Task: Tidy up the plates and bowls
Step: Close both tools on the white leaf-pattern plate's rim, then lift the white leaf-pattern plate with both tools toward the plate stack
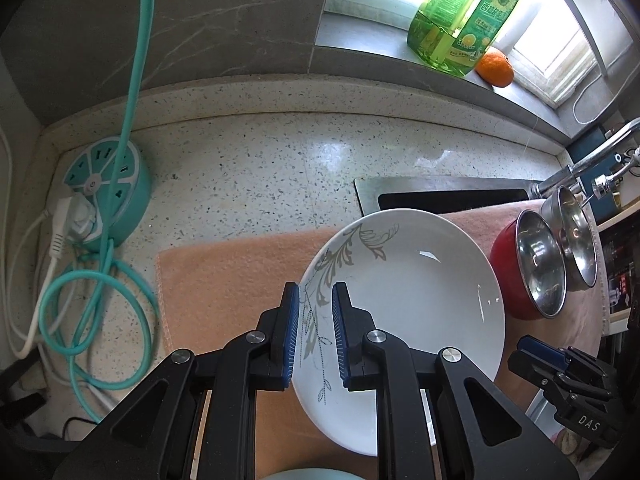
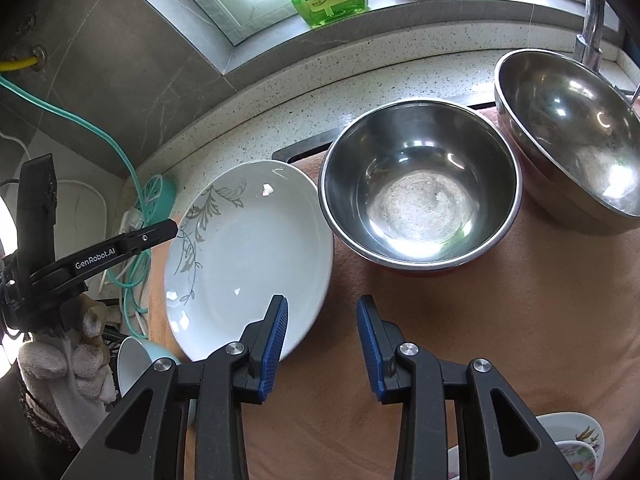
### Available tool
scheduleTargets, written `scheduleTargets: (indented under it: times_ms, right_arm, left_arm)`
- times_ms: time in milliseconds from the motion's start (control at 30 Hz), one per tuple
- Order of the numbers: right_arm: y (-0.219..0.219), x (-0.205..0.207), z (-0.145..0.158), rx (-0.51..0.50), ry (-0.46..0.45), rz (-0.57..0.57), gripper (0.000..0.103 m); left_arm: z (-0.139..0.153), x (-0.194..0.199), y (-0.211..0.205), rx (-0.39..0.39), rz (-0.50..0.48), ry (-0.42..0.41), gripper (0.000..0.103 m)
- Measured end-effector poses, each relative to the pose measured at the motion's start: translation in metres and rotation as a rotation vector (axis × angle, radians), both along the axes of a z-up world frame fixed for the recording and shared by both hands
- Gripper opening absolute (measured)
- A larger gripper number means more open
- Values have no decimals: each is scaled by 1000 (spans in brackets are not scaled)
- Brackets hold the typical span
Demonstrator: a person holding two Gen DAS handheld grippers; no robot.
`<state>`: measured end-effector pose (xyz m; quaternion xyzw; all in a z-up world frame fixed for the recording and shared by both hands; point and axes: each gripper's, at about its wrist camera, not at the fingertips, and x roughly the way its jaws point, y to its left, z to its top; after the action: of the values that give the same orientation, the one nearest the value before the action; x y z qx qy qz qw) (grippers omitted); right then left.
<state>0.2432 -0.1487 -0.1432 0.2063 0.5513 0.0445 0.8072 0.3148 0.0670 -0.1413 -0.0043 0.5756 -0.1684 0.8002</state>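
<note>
White plate sits on the orange towel; my L gripper pinches its near-left rim, jaws almost shut. R gripper is part open w/ nothing inside, above the towel, beside the plate. Two steel bowls stand behind.

Speckled countertop: peach towel, teal power hub, coiled cable.

- Plate: glossy white ceramic, grey leaf print.
- Two bowls: polished steel, mirror-like.
- Towel: matt, nubbly peach cloth.
- Countertop: smooth speckled stone.
</note>
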Motion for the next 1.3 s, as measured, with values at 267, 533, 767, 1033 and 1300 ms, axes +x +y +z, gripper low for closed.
scheduleTargets:
  times_ms: [267,533,767,1033,1300]
  right_arm:
    - [4,5,-9,2,21,2,26]
    - [7,11,-13,7,28,8,17]
    - [8,15,-16,12,33,6,12]
    - [5,16,-19,18,40,-1,8]
    - [8,18,-20,11,45,1,8]
  left_arm:
    - [-2,0,1,-2,-3,1,15]
    - [-5,1,2,1,-1,5,15]
    - [-11,4,3,7,5,17,9]
    - [-15,5,5,2,15,29,7]
    - [-14,5,7,-21,43,41,7]
